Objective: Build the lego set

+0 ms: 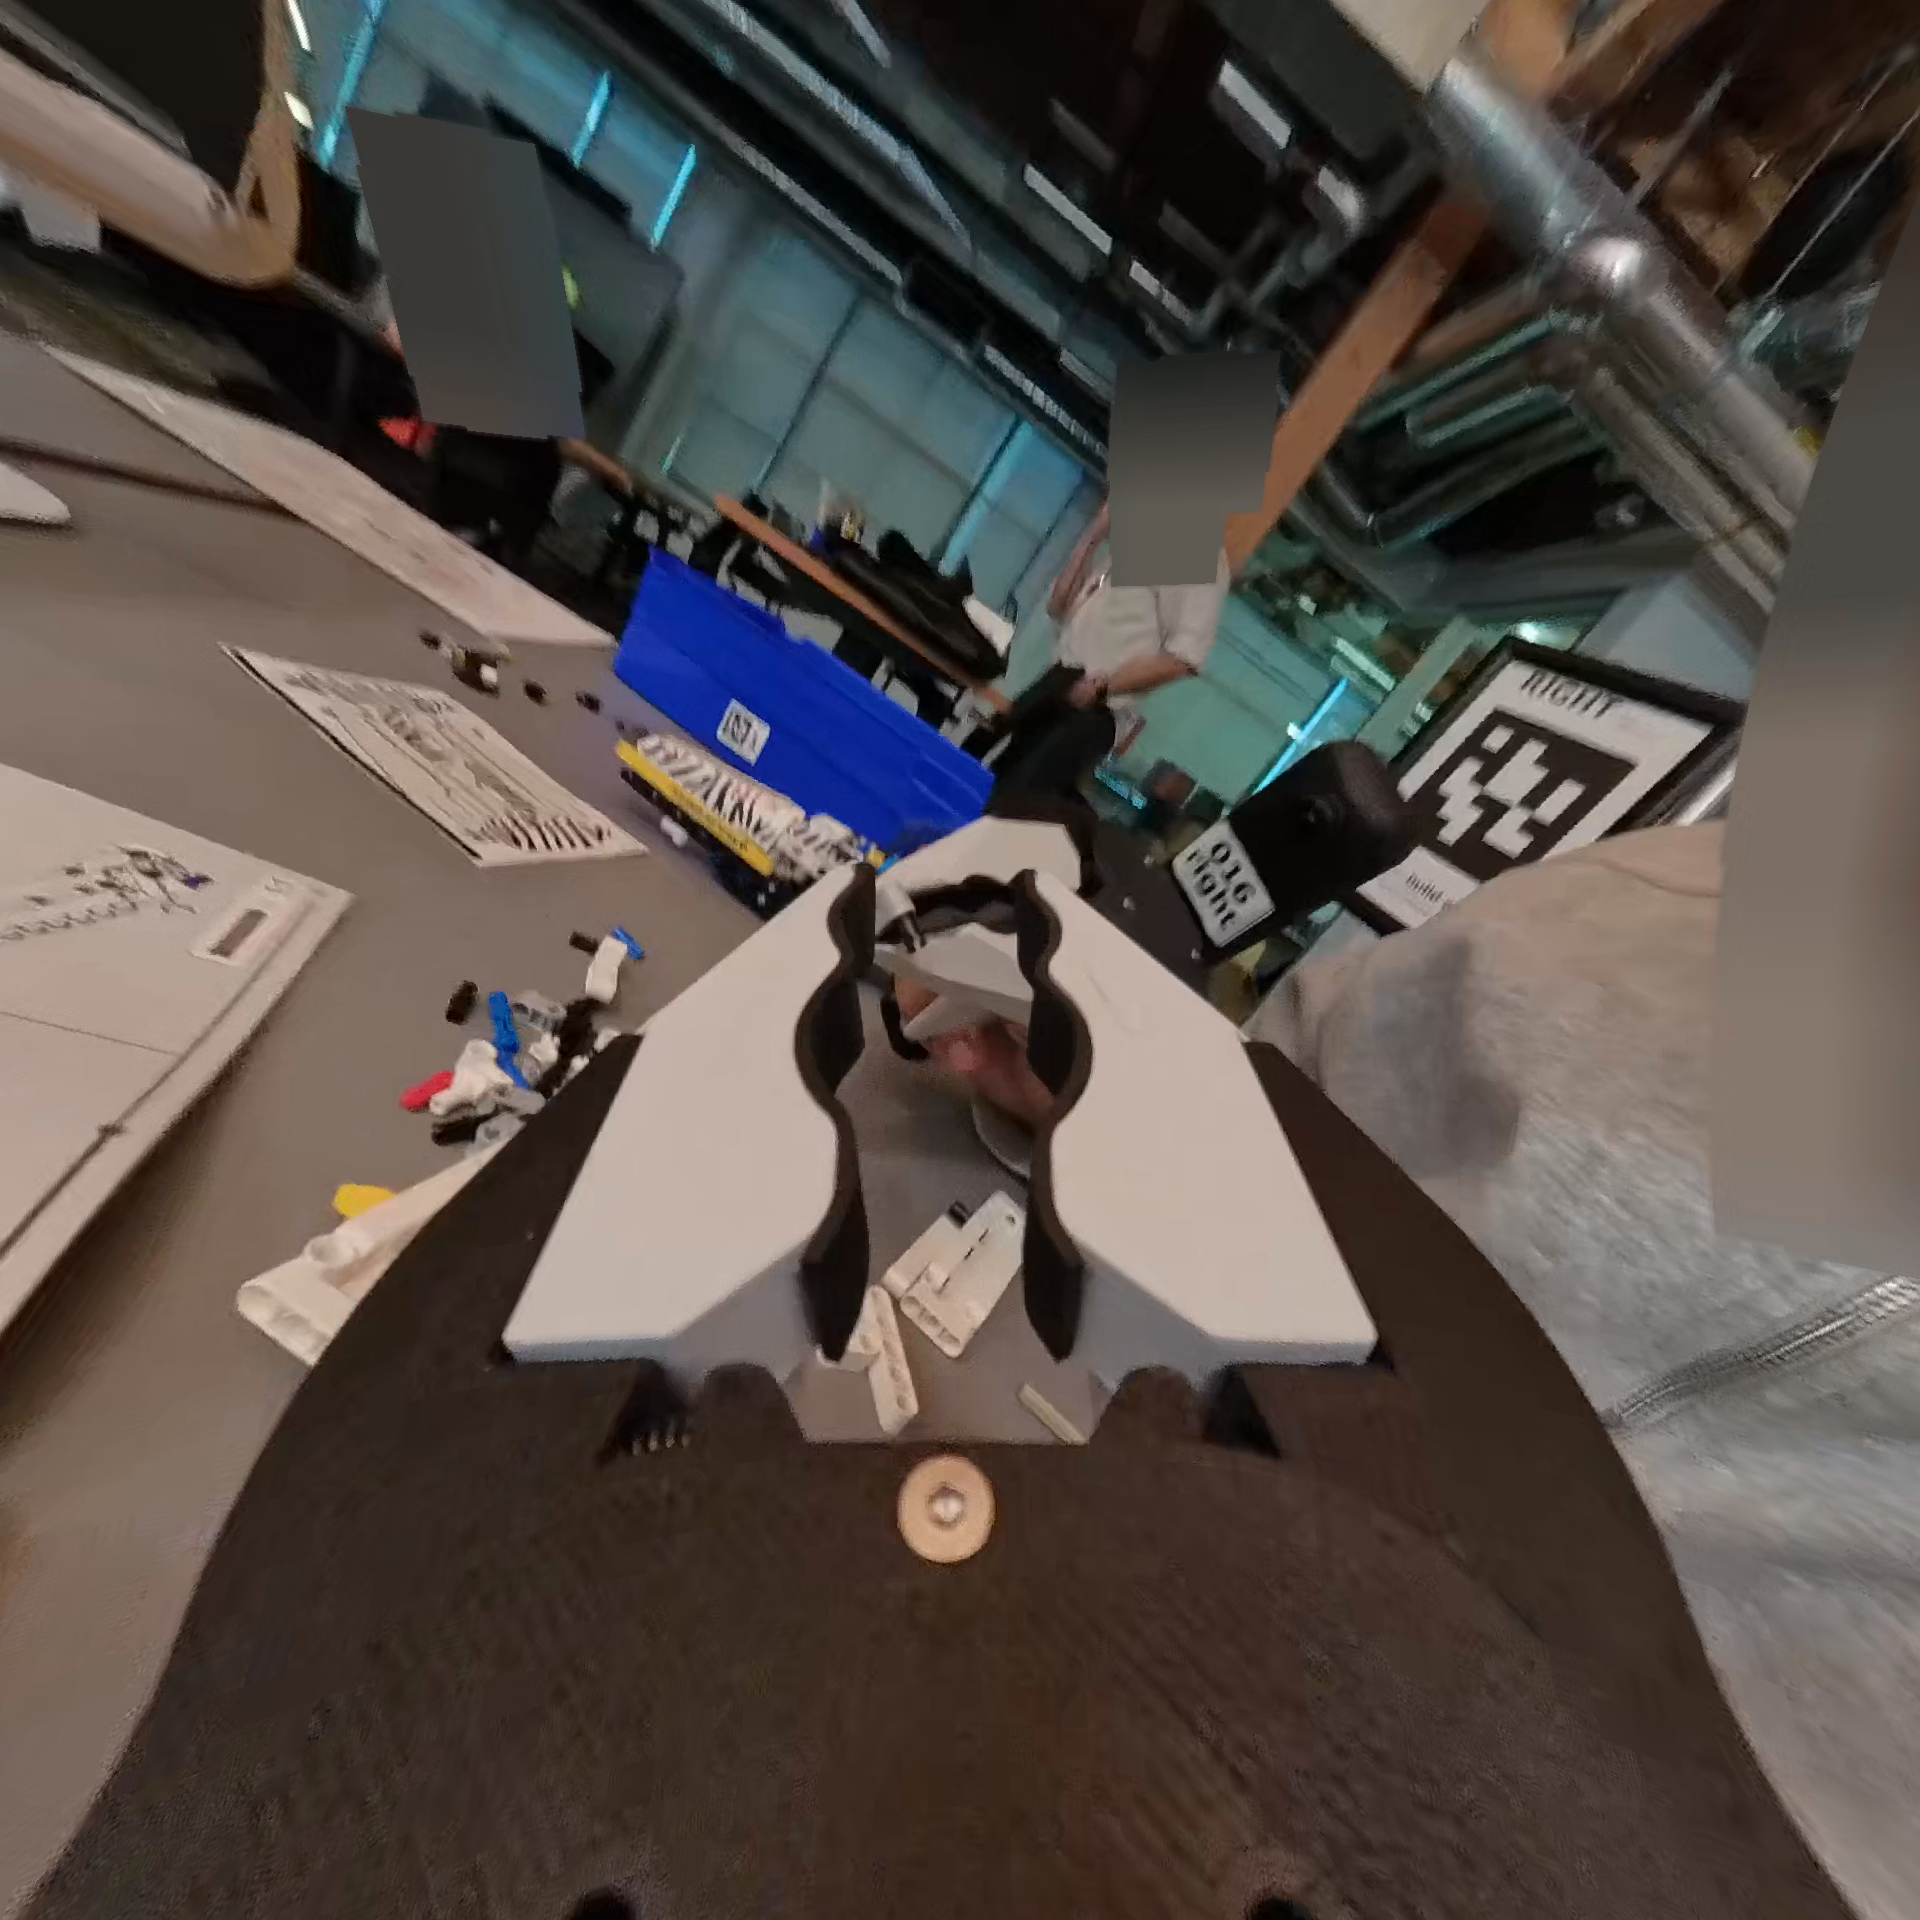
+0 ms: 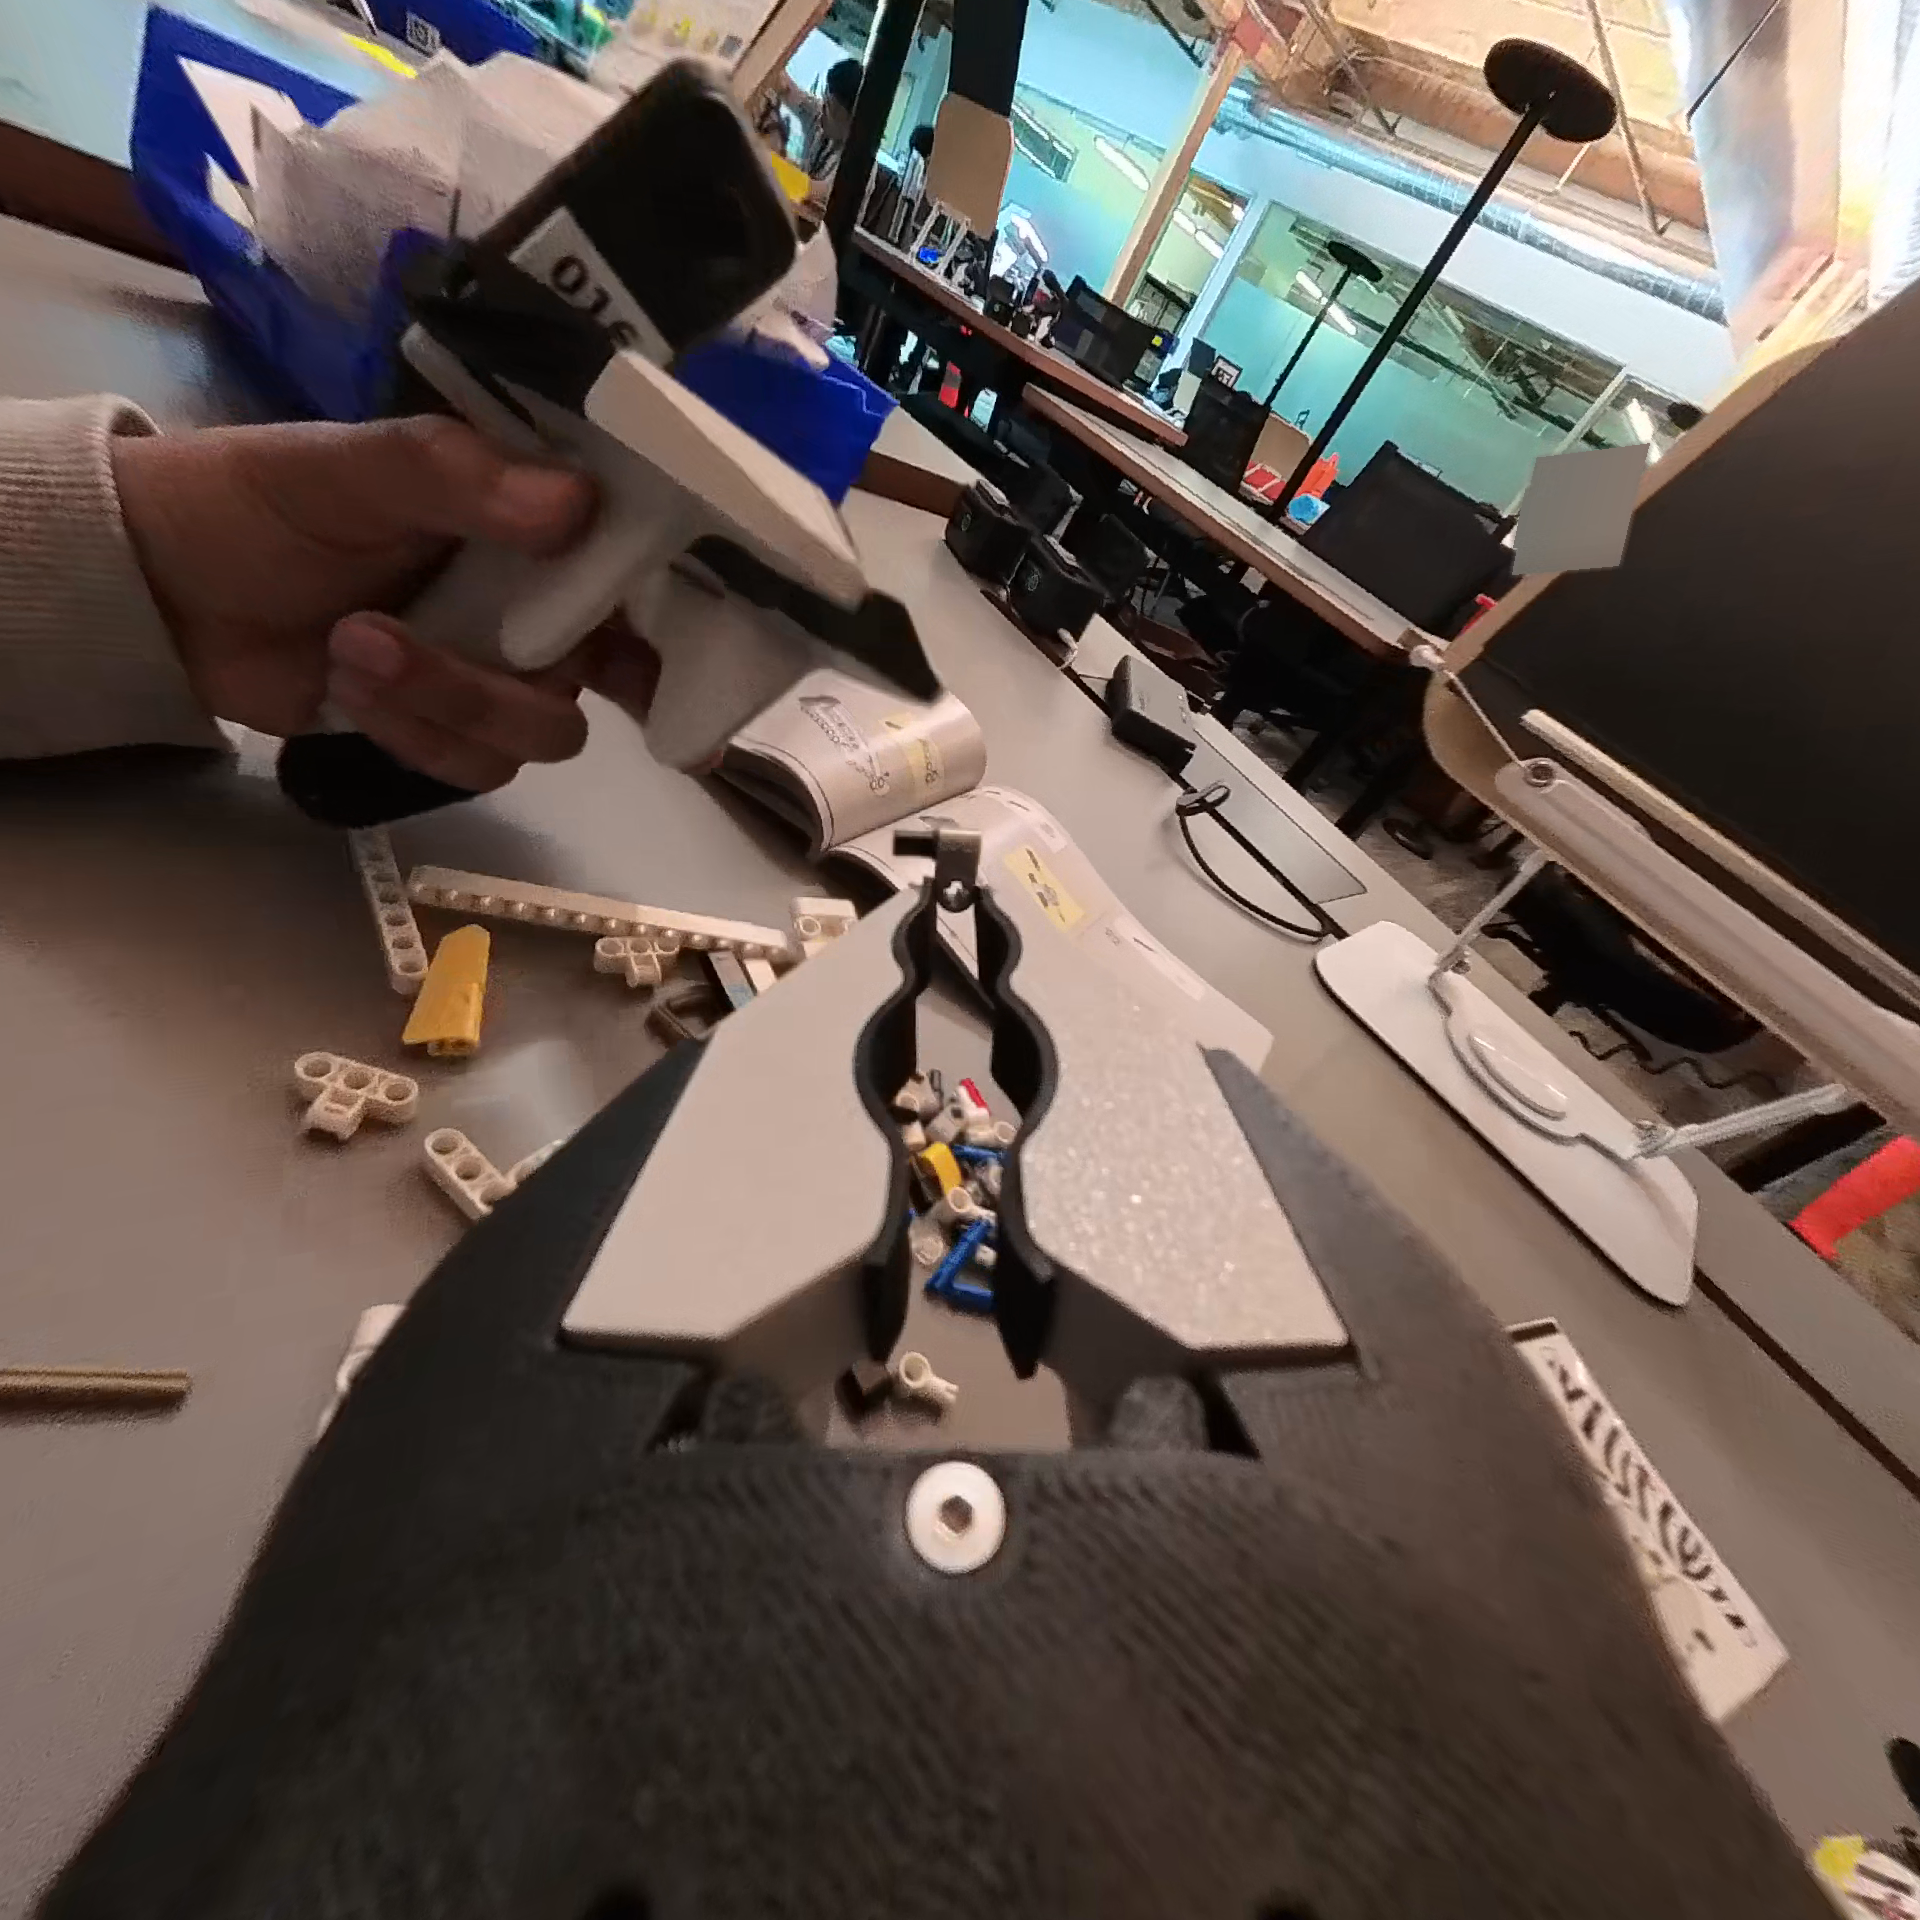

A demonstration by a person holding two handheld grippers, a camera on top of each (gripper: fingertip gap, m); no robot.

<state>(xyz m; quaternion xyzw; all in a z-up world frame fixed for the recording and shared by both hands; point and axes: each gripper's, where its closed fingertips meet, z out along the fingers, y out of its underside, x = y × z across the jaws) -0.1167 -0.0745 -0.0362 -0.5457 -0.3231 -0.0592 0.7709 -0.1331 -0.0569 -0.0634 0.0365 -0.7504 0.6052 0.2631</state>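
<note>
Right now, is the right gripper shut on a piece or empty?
Shut on a small grey piece: the right gripper pinches it at its fingertips, above the booklet.

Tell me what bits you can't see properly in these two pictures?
- Right gripper: pinches a small grey piece, too small to name its shape.
- Left gripper: its tips are blurred, so its grip is unclear.
- Pile of small pieces: half hidden by the right gripper's fingers.

The table (image 2: 156,1195) is grey. On it lie white beams (image 2: 597,914), a yellow piece (image 2: 447,987) and a pile (image 1: 499,1070) of mixed blue, red, black and white bits. The bin (image 1: 790,717) is bright blue. Black-and-white drawings cover the booklet (image 1: 436,748). Both grippers (image 1: 940,894) (image 2: 940,894) have grey fingers with black pads.
</note>
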